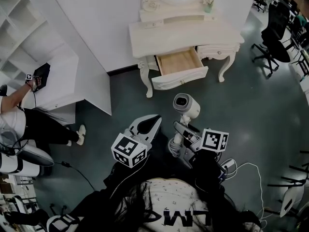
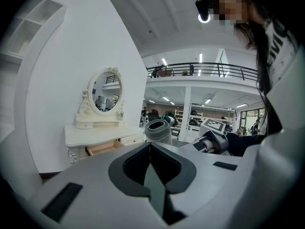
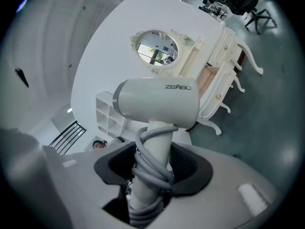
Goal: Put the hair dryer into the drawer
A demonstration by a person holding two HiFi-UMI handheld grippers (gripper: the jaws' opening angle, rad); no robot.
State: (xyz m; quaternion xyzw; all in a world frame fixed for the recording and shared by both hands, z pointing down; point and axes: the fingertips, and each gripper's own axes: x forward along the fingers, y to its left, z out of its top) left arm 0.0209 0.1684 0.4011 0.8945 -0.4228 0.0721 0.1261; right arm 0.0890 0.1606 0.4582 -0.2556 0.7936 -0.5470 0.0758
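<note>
A white hair dryer (image 1: 186, 105) with a grey cord wound round its handle is held upright by my right gripper (image 1: 181, 132), whose jaws are shut on the handle (image 3: 152, 166). Its barrel (image 3: 157, 100) points across the right gripper view. My left gripper (image 1: 153, 122) hangs beside it to the left, jaws closed together with nothing between them (image 2: 150, 144). The dressing table (image 1: 183, 35) stands ahead against the white wall, and its left drawer (image 1: 179, 69) is pulled out, its wooden inside showing bare. In the left gripper view the dryer's nozzle (image 2: 158, 130) rises behind the jaws.
A white shelf unit and desk (image 1: 53, 76) stand at the left, where another person (image 1: 19, 115) sits. Black office chairs (image 1: 273, 42) are at the right. Cables (image 1: 251, 170) trail on the dark floor near my feet. An oval mirror (image 2: 106, 90) tops the dressing table.
</note>
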